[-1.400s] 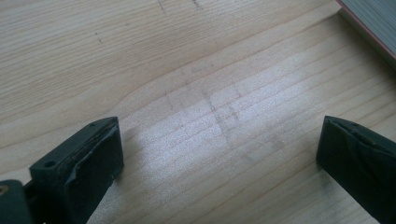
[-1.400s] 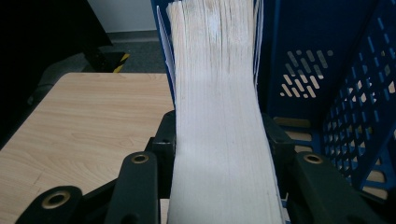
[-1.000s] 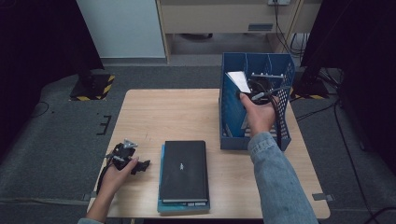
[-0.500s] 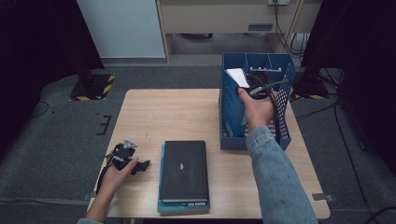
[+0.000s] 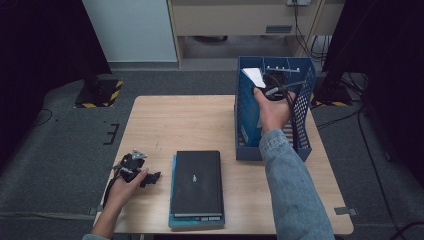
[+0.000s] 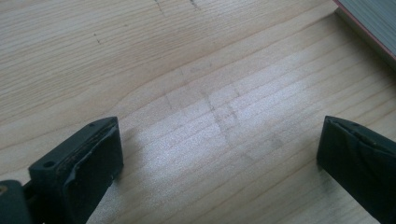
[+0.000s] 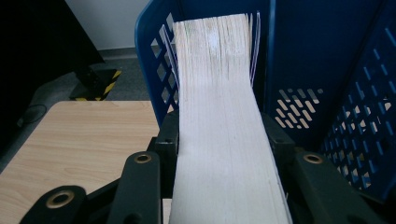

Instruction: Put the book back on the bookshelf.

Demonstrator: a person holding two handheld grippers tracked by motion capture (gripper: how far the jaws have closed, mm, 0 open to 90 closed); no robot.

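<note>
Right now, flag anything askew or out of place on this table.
The book clamped in the right hand-held gripper leans tilted inside the blue file rack, not yet upright. Nothing else stands out; the stacked books lie flat.

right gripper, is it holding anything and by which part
The right gripper is shut on a book, one jaw on each cover with the page edge facing the camera, inside the blue basket. The left gripper holds nothing.

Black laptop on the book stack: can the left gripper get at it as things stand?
Probably yes. The left gripper rests open on the table just left of the stack, and bare wood lies between its jaws and the black laptop. The right gripper, shut on a book, is off in the blue bin.
</note>
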